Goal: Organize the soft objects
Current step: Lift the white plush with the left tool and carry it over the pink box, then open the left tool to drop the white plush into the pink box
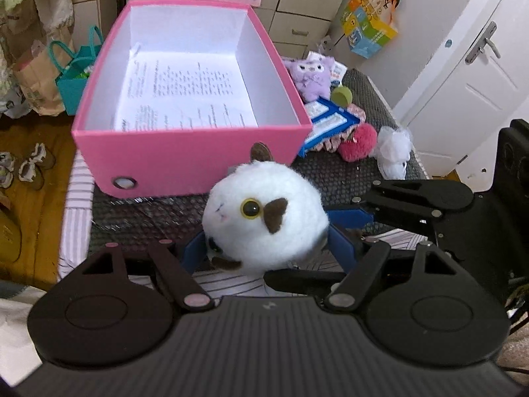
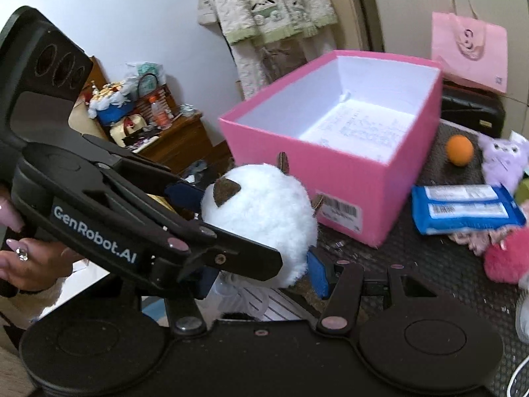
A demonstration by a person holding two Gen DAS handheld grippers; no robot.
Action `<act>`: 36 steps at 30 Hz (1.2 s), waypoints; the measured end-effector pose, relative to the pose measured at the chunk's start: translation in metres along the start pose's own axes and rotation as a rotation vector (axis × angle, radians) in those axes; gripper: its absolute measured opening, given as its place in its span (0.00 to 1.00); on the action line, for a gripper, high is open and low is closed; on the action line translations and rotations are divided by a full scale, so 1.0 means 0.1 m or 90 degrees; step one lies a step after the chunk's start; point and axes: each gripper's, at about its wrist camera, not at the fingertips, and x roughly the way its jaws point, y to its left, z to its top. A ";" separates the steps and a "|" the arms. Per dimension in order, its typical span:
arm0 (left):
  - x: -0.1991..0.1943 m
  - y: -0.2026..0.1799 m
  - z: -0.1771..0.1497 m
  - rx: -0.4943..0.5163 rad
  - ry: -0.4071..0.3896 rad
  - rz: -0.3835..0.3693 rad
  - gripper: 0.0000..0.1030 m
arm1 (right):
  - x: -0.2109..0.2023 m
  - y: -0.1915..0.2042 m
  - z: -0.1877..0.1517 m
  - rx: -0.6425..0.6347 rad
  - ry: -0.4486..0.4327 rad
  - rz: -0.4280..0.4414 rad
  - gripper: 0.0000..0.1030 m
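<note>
In the left wrist view, the left gripper has its blue fingers pressed against both sides of a round white plush toy with brown patches and a yellow-rimmed eye. The toy is held up off the surface, just in front of the near wall of an open pink box. Inside the box lies a printed paper sheet (nothing else shows in it). The right gripper comes in from the right, and one of its blue fingers touches the same toy. Right of the box, on a dark mesh mat, sit a purple plush, a blue packet, a pink pompom and a white fluffy toy.

In the right wrist view, the right gripper grasps the white plush toy from below, its blue fingers against the fur. The left gripper crosses from the left, clamped on the toy too, with a person's hand on its handle. The toy hangs beside the near left corner of the pink box. To the right (on the mat) are an orange ball, the purple plush, the blue packet and the pink pompom.
</note>
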 end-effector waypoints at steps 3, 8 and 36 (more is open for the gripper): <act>-0.11 0.06 0.12 0.004 -0.007 -0.006 0.75 | -0.02 0.05 0.16 -0.014 -0.009 0.001 0.60; -0.24 0.13 0.33 0.019 -0.061 -0.018 0.76 | -0.05 -0.03 0.43 -0.024 -0.031 0.000 0.60; 0.81 1.00 1.57 -0.042 0.000 -0.041 0.71 | 0.93 -0.97 1.47 -0.055 0.046 -0.034 0.59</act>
